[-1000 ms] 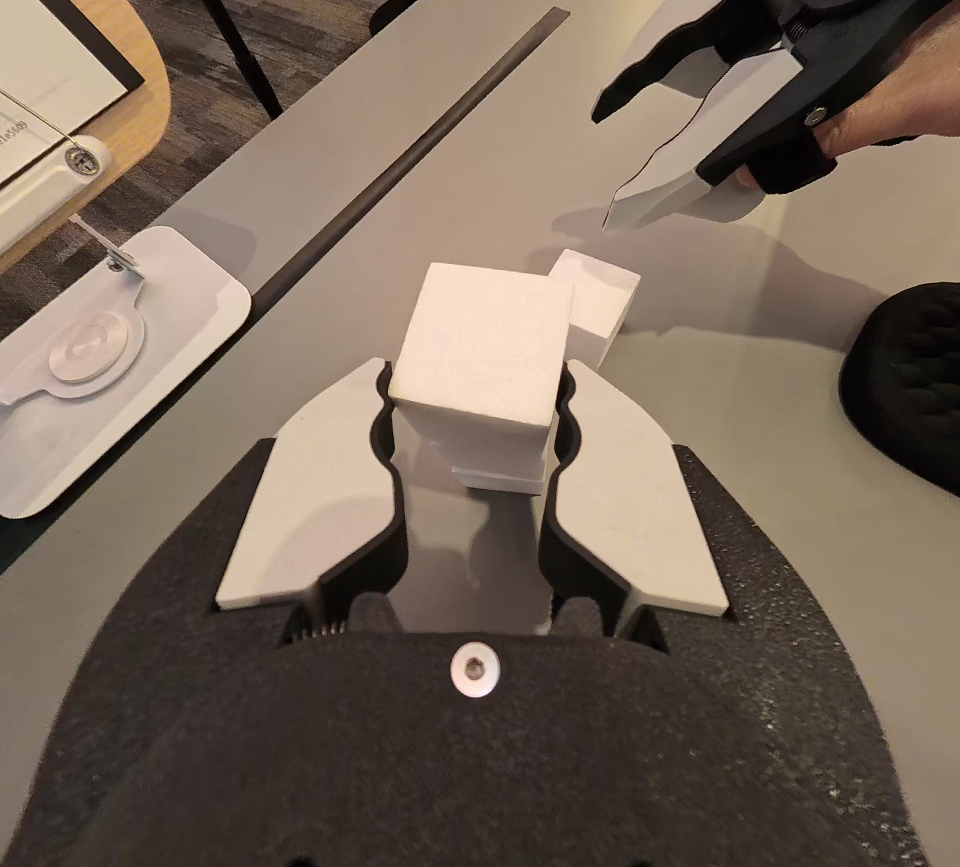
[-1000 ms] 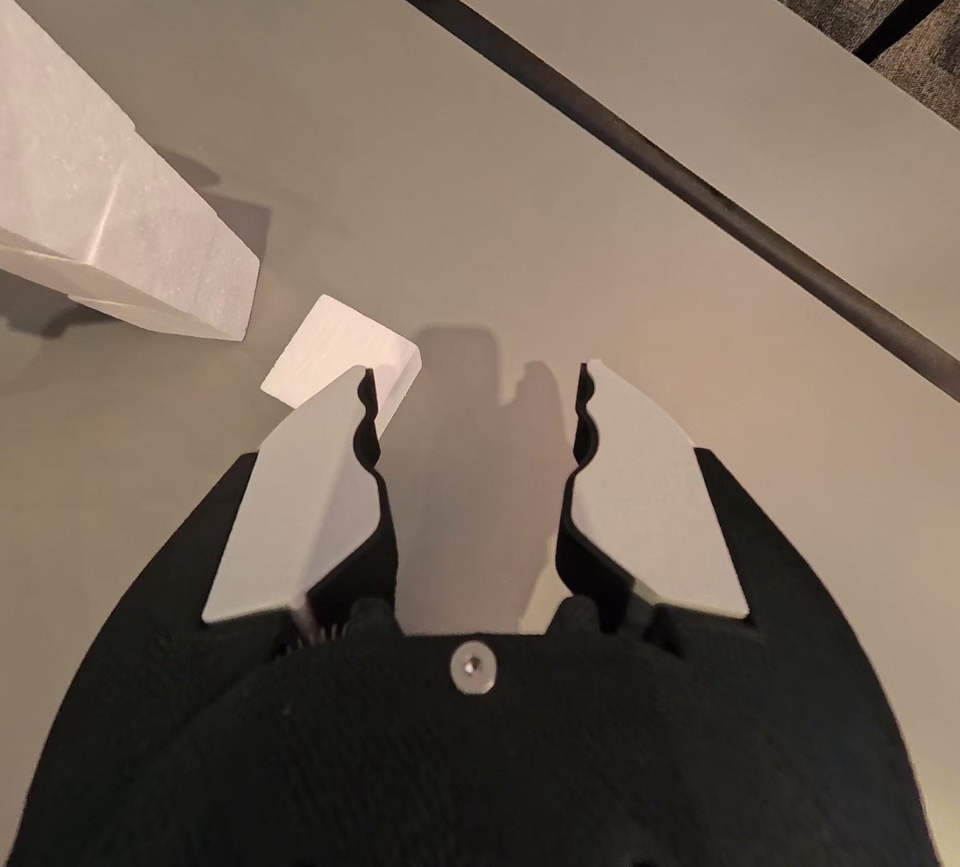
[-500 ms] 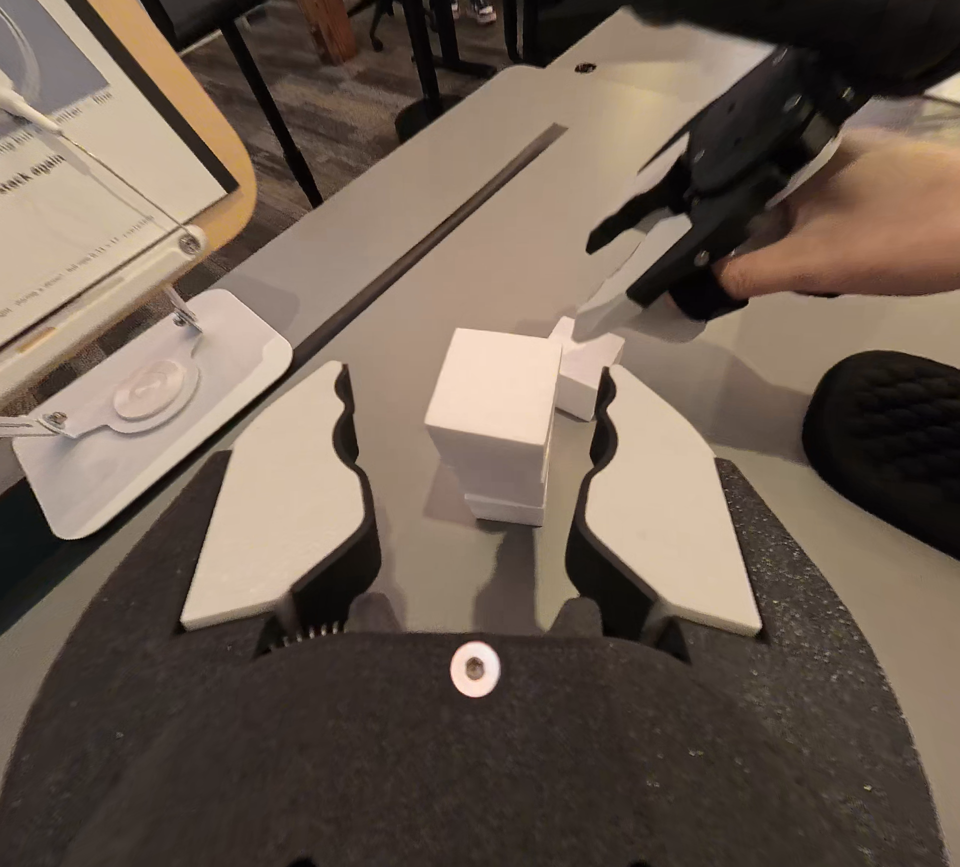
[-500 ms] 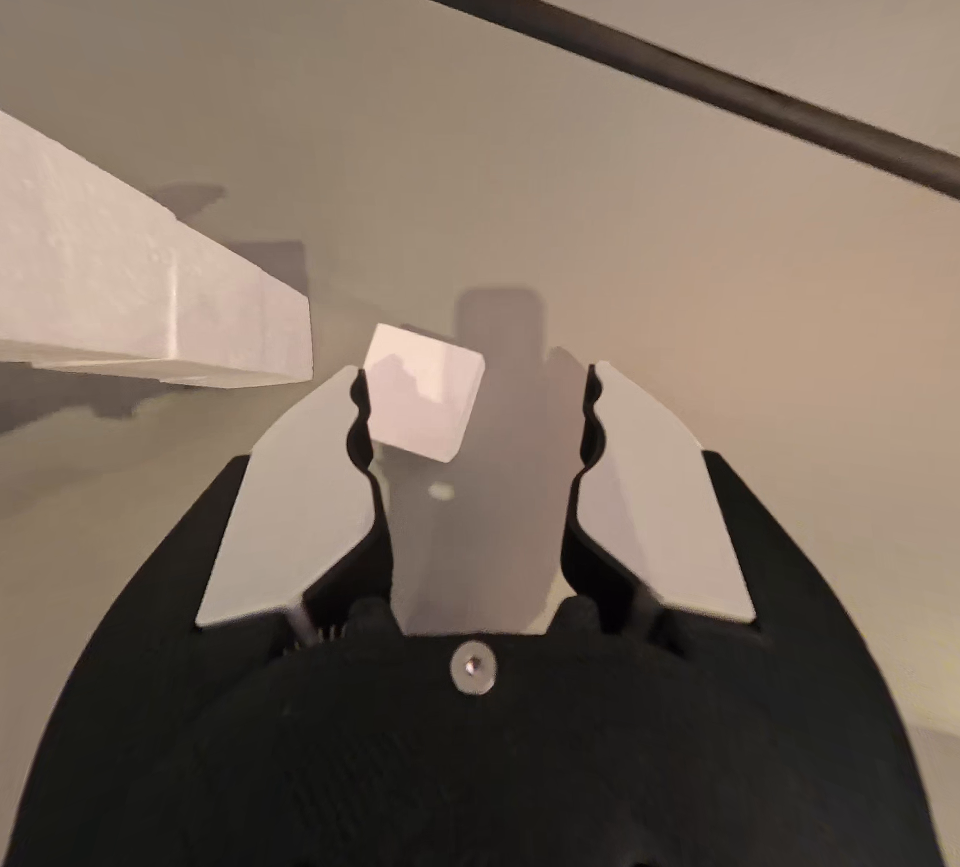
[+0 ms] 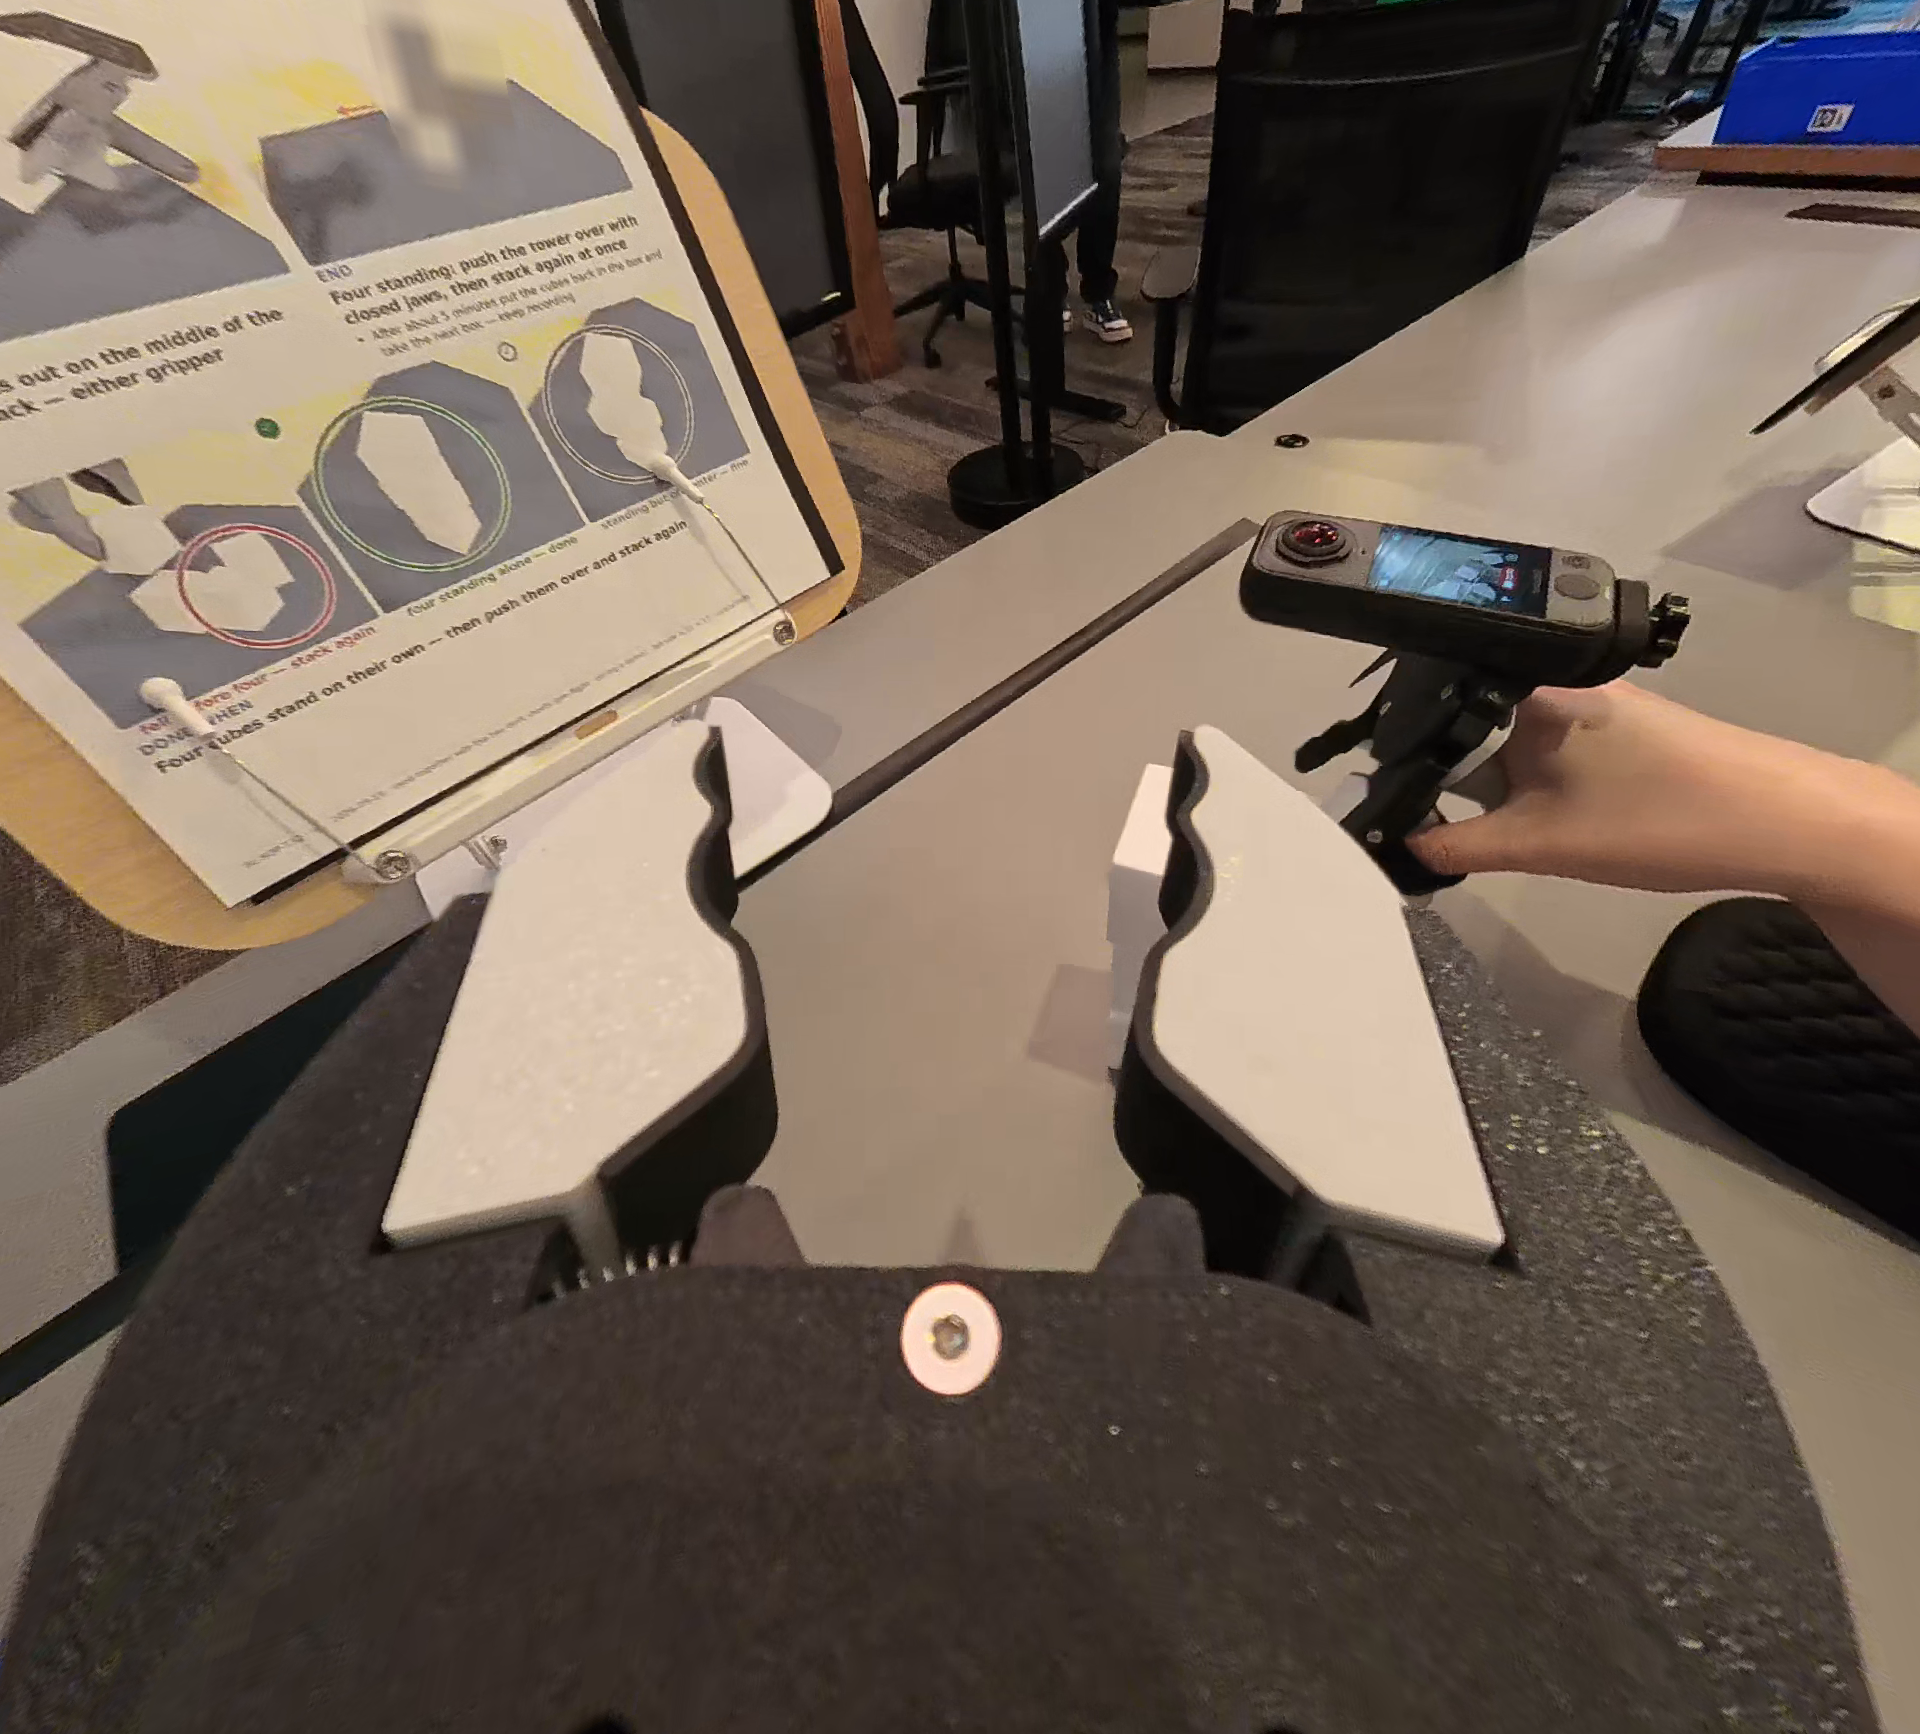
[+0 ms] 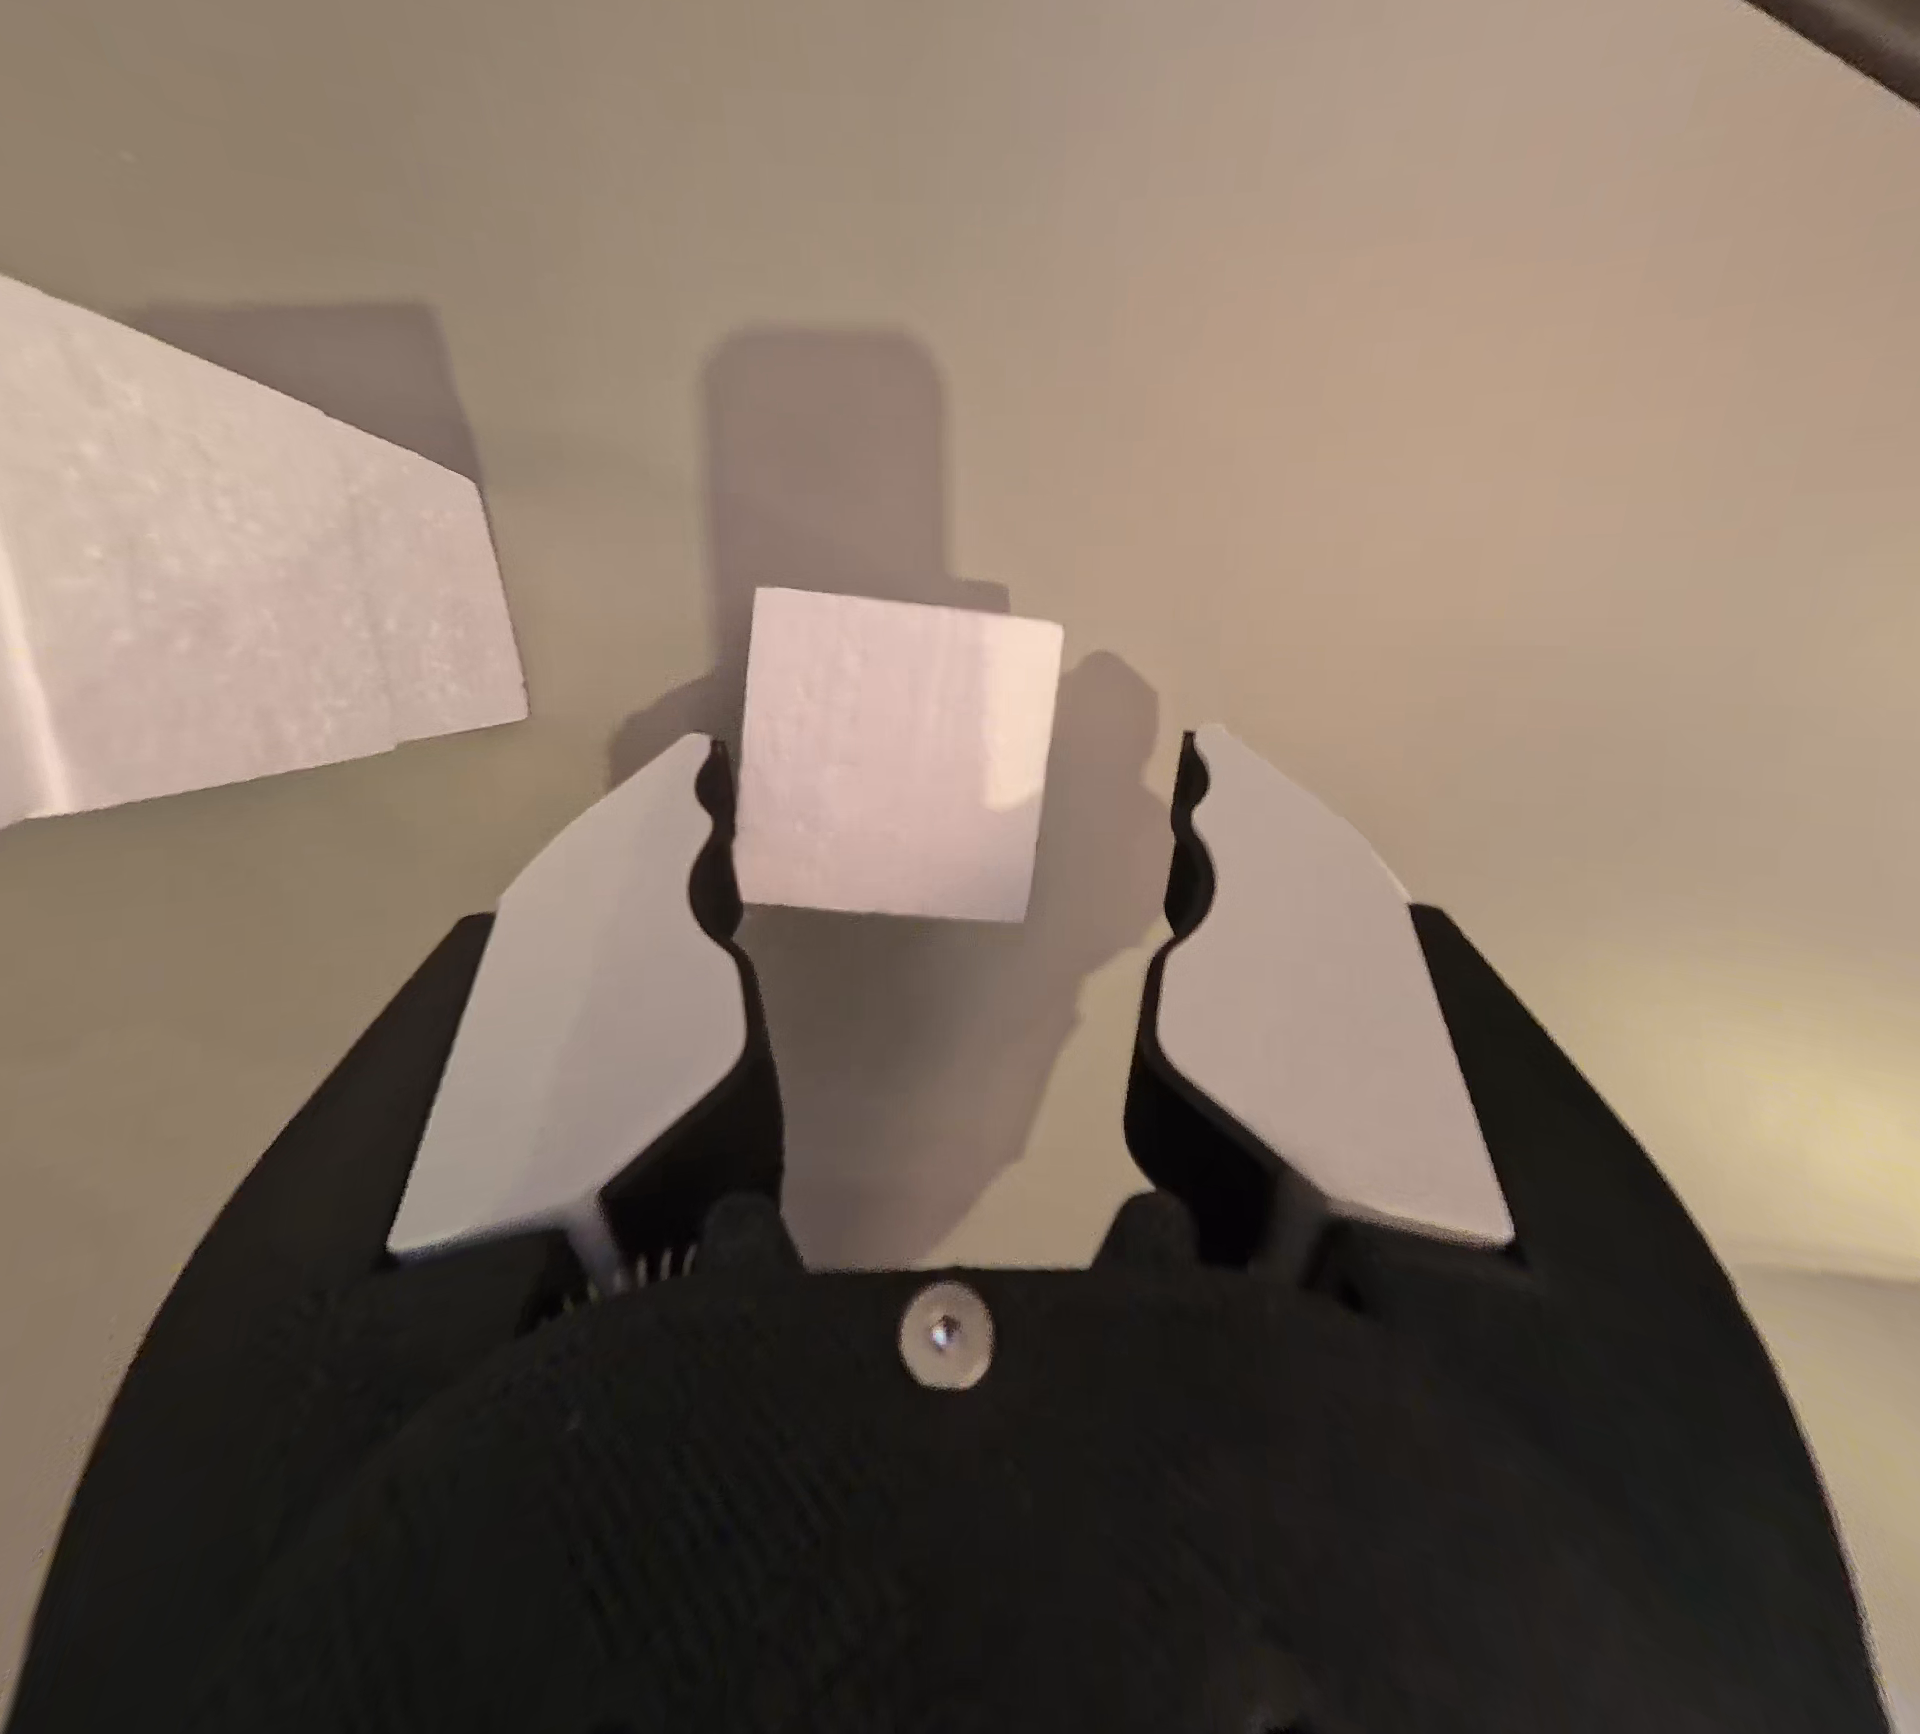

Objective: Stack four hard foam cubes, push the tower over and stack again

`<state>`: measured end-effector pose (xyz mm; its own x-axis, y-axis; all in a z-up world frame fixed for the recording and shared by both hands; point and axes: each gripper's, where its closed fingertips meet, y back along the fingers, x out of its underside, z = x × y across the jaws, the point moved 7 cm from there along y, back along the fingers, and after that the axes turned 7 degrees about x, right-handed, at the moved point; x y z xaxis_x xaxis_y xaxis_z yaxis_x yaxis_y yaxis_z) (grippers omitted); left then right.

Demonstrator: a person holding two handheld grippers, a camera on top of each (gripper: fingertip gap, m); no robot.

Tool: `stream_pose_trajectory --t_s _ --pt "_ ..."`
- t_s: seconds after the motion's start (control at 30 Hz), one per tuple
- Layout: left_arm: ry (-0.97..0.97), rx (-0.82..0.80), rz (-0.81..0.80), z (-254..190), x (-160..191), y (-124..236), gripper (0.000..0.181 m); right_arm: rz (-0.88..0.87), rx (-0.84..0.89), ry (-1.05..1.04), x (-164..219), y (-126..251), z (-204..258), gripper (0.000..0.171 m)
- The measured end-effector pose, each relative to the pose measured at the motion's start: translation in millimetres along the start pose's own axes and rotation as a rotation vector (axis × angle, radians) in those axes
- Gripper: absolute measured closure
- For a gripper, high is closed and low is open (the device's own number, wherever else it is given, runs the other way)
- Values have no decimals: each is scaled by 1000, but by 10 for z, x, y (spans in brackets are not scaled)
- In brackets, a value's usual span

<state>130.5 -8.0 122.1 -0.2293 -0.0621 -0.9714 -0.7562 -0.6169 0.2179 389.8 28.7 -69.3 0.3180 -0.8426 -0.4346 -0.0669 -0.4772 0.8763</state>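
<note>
stacking is partway along, by the look of it. your left gripper (image 5: 951,863) is spread wide with nothing between its fingers, sitting low over the grey tabletop (image 5: 935,1009). peeking out from behind its right finger is the white hard foam stack (image 5: 1135,895), a slim strip of it, standing on the table. how many cubes are in it you can't count from here: the finger hides most of it.

over on your right, the right gripper (image 6: 951,837) is wide open too, pointed down at a single white hard foam cube (image 6: 894,765) lying on the table. the cube sits between the fingertips, close against the left finger, maybe touching, with a clear gap to the right one. nothing is gripped yet. the stack's side (image 6: 229,614) looms in at the left edge of that view, just beside the loose cube but apart from it.

in the left wrist view your hand (image 5: 1621,801) holds that right gripper low by the stack, its black camera (image 5: 1434,588) on top.

my read: a stack is up, at least this one cube is still to go on, and the push-over and restack are all still ahead.
</note>
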Motion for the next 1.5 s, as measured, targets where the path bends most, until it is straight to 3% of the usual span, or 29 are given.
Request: stream_pose_trajectory --t_s 0.27,0.43,0.6,0.7,0.83,0.9,1.0,1.13,1.3,1.5 --pt "0 -12 23 65 34 7 100 66 -30 35 92 -29 -164 110" --pt "-8 -9 33 54 47 -14 101 52 -56 61 100 46 -254 110" --pt "-6 -8 37 73 55 -10 102 -70 -147 -3 53 306 -448 110" --pt "1 -10 36 96 57 -1 102 -262 -277 -70 -54 609 -543 110" --pt "5 -9 30 107 55 8 103 -729 -583 -135 -301 1150 -508 111" --pt "3 -8 32 101 57 -1 103 -928 -766 -113 -367 1346 -386 111" --pt "-3 11 47 76 76 -42 104 -1068 -961 6 -405 1381 -124 111" --pt "-6 32 80 78 126 -118 104 -1076 -1112 178 -417 1272 133 111" --pt "18 41 104 117 189 -199 104 -1076 -1219 409 -614 1270 82 111" --pt "27 23 115 205 230 -224 106 -1109 -1422 356 -740 990 82 111"
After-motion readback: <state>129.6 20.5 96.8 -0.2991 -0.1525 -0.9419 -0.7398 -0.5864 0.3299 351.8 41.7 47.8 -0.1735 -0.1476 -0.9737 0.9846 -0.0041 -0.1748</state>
